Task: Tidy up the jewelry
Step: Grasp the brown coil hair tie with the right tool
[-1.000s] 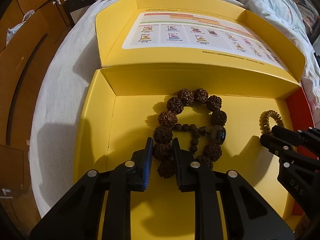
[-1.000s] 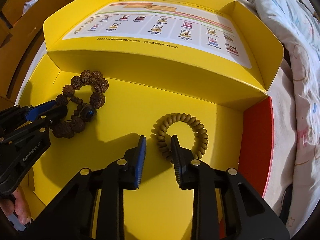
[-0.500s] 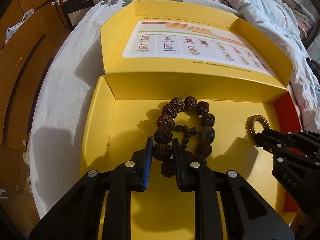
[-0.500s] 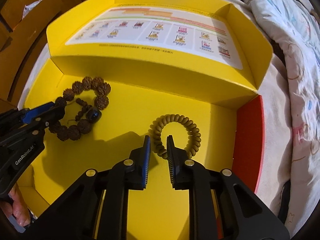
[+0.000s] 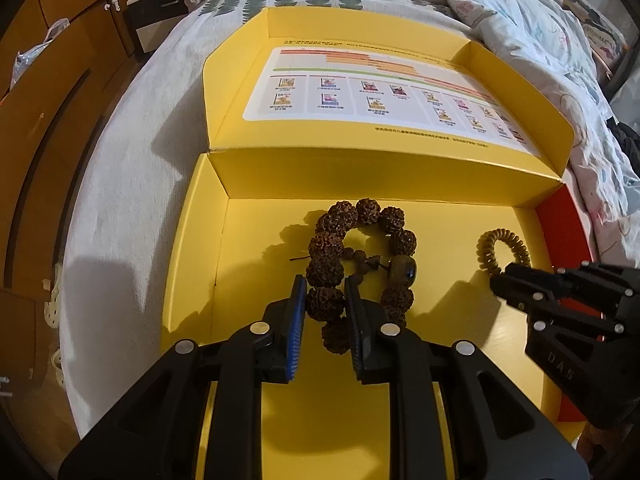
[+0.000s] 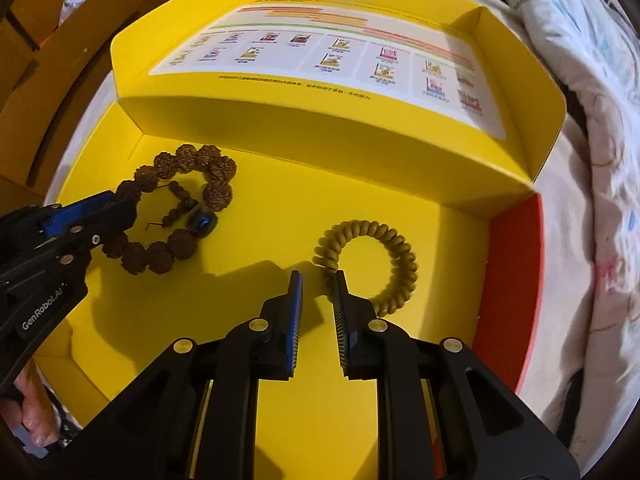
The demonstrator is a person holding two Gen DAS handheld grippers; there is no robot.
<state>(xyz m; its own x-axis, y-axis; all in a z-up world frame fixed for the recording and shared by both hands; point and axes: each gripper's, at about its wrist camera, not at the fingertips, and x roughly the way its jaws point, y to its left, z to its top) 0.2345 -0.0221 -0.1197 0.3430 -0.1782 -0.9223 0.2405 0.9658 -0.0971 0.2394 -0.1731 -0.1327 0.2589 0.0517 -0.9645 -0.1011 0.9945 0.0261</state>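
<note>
A brown bracelet (image 5: 360, 216) of big knobbly beads lies in the left part of an open yellow box (image 5: 260, 260). My left gripper (image 5: 323, 292) is shut on one of its near beads. The right wrist view shows that gripper (image 6: 116, 204) at the left, on the same bracelet (image 6: 188, 160). An olive coil bracelet (image 6: 384, 236) lies in the right part of the box. My right gripper (image 6: 318, 280) points down at its near-left side, jaws narrow, the coil pinched at the tips. From the left wrist view, the right gripper (image 5: 498, 280) meets the near end of the coil bracelet (image 5: 504, 240).
The box lid (image 5: 240, 80) lies folded back, with a printed sheet inside. A red side wall (image 6: 516, 280) closes the box on the right. The box rests on a grey-white bed cover (image 5: 132, 200); a patterned quilt (image 5: 520, 20) lies to the right and wooden cabinets (image 5: 40, 120) stand to the left. A hand (image 6: 36, 412) holds the left gripper.
The right jaws have narrowed onto the near-left side of the olive bracelet. The left gripper stays clamped on the brown beads. Both views now take in more of the lid.
</note>
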